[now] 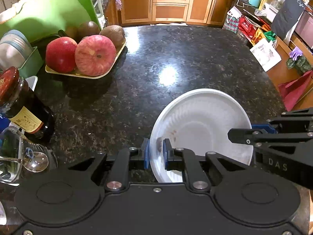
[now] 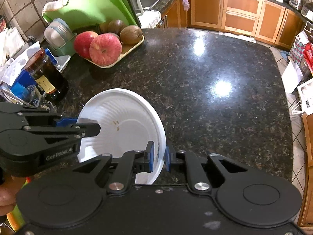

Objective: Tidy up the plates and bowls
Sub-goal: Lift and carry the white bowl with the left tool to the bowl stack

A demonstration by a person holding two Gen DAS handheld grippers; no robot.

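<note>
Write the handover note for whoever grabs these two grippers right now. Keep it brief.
Left gripper: shut on the near-left rim of the white ribbed disposable bowl.
Right gripper: shut on the opposite rim of the same bowl, blue pads either side of the edge.
Bowl: held between both grippers over the dark speckled granite counter, tilted; small brownish specks inside. Whether it still touches the counter cannot be told.
Nearby: cream tray of apples and kiwis and a dark sauce jar at the far left.
Done: bowl gripped.
Left: carry it to its place; no other plates or bowls in view.

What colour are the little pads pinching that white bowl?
Blue pads grip the bowl, clearest in the left wrist view.
</note>
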